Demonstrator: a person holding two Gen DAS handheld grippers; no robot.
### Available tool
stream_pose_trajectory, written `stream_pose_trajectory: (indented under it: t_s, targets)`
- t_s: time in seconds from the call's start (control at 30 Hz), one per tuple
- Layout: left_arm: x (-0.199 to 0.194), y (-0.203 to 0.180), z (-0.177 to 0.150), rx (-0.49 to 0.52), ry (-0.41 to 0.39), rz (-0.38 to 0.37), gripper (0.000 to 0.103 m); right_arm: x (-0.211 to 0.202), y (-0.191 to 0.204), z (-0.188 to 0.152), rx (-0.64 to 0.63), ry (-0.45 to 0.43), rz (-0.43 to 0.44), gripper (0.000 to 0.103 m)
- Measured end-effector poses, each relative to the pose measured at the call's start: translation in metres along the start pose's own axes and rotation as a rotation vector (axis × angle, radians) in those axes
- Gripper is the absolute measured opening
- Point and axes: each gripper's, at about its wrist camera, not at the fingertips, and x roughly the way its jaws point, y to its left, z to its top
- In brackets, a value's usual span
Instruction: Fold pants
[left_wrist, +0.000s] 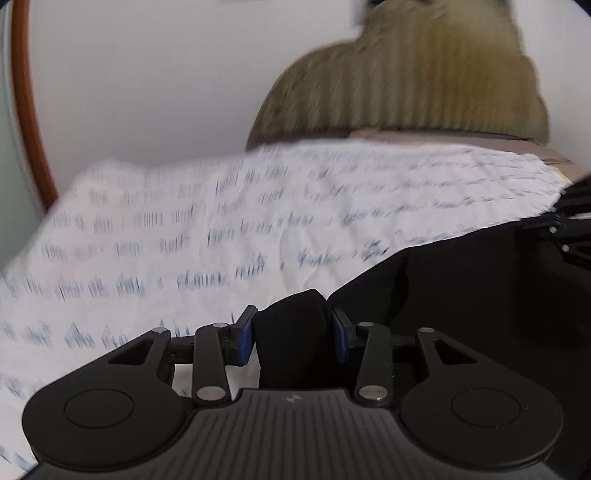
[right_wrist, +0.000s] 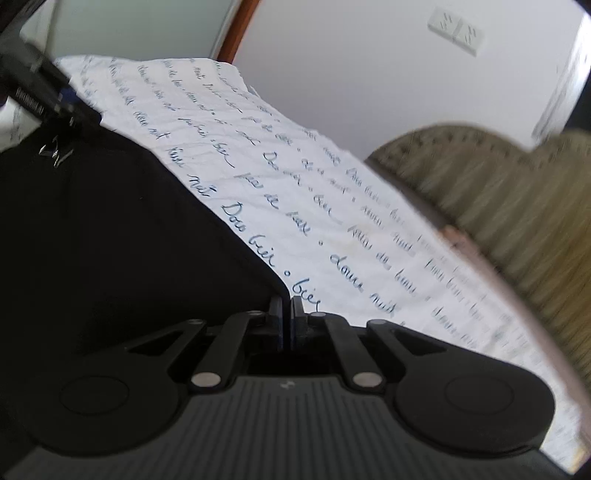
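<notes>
The black pants (left_wrist: 461, 295) lie on a bed, spreading to the right in the left wrist view. My left gripper (left_wrist: 293, 325) is shut on a bunched fold of the black cloth, which bulges up between its blue pads (left_wrist: 245, 339). In the right wrist view the pants (right_wrist: 110, 229) fill the left half as a taut dark sheet with a small metal clasp (right_wrist: 55, 153). My right gripper (right_wrist: 287, 306) is shut on the thin edge of that cloth, pads pressed together on it.
A white bedsheet printed with blue handwriting (left_wrist: 184, 221) (right_wrist: 314, 192) covers the bed. An olive ribbed cushion (left_wrist: 406, 74) (right_wrist: 517, 206) stands at its far edge against a white wall. A curved wooden frame (left_wrist: 26, 110) runs along the left, and a wall socket (right_wrist: 456, 31) sits high up.
</notes>
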Motion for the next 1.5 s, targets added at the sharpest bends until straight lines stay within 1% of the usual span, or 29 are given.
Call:
stream_pose_trajectory:
  t_s: [0.03,0.1,0.2,0.27,0.4,0.6,0.7,0.83,0.9,0.97,1.07,1.1,1.13,1.17,1.27,1.33,1.43,1.47,1.5]
  targets:
    - [-0.010,-0.005,0.000,0.036,-0.025,0.007,0.040,-0.011,0.006,-0.001,-0.016,-0.013,-0.021,0.003]
    - [-0.025,-0.010,0.001,0.078,-0.051,0.007,0.040,-0.029,0.012,-0.003,-0.023,-0.034,-0.036,0.003]
    - [-0.043,-0.013,-0.002,0.107,-0.069,0.007,0.040,-0.061,0.019,-0.009,-0.006,-0.067,-0.060,0.003]
    - [-0.057,-0.018,-0.005,0.130,-0.095,0.008,0.040,-0.083,0.029,-0.014,-0.008,-0.083,-0.073,0.003]
    - [-0.086,-0.033,-0.019,0.182,-0.140,0.012,0.040,-0.117,0.049,-0.026,-0.020,-0.101,-0.096,0.003]
    - [-0.129,-0.044,-0.049,0.185,-0.159,0.010,0.040,-0.166,0.085,-0.047,-0.032,-0.128,-0.105,0.003]
    - [-0.149,-0.046,-0.068,0.176,-0.150,0.007,0.040,-0.190,0.105,-0.057,-0.042,-0.138,-0.086,0.003]
    - [-0.171,-0.048,-0.099,0.157,-0.116,0.005,0.040,-0.219,0.134,-0.074,-0.068,-0.120,-0.043,0.003]
    - [-0.181,-0.048,-0.116,0.153,-0.102,0.011,0.040,-0.229,0.147,-0.083,-0.082,-0.110,-0.023,0.003]
    - [-0.186,-0.047,-0.128,0.129,-0.081,0.009,0.040,-0.238,0.164,-0.092,-0.106,-0.095,-0.004,0.003]
    - [-0.192,-0.047,-0.143,0.098,-0.053,-0.004,0.038,-0.246,0.188,-0.104,-0.157,-0.065,-0.002,0.003]
    - [-0.194,-0.049,-0.147,0.097,-0.045,-0.003,0.035,-0.249,0.194,-0.108,-0.162,-0.061,-0.001,0.003]
    - [-0.195,-0.051,-0.150,0.101,-0.038,0.002,0.024,-0.251,0.198,-0.111,-0.161,-0.056,0.000,0.003]
    - [-0.196,-0.052,-0.152,0.105,-0.031,0.012,0.022,-0.251,0.198,-0.111,-0.161,-0.056,0.000,0.003]
    - [-0.201,-0.048,-0.158,0.076,-0.020,0.005,0.022,-0.256,0.200,-0.116,-0.141,-0.051,0.008,0.003]
    - [-0.201,-0.046,-0.161,0.067,-0.008,0.017,0.022,-0.260,0.204,-0.119,-0.135,-0.056,0.040,0.001]
    - [-0.202,-0.046,-0.163,0.062,0.000,0.020,0.022,-0.261,0.210,-0.121,-0.150,-0.046,0.053,0.001]
    - [-0.203,-0.047,-0.164,0.061,0.002,0.019,0.022,-0.257,0.215,-0.124,-0.181,-0.035,0.008,0.001]
    - [-0.204,-0.047,-0.164,0.059,0.002,0.021,0.022,-0.256,0.215,-0.122,-0.168,-0.032,0.002,0.001]
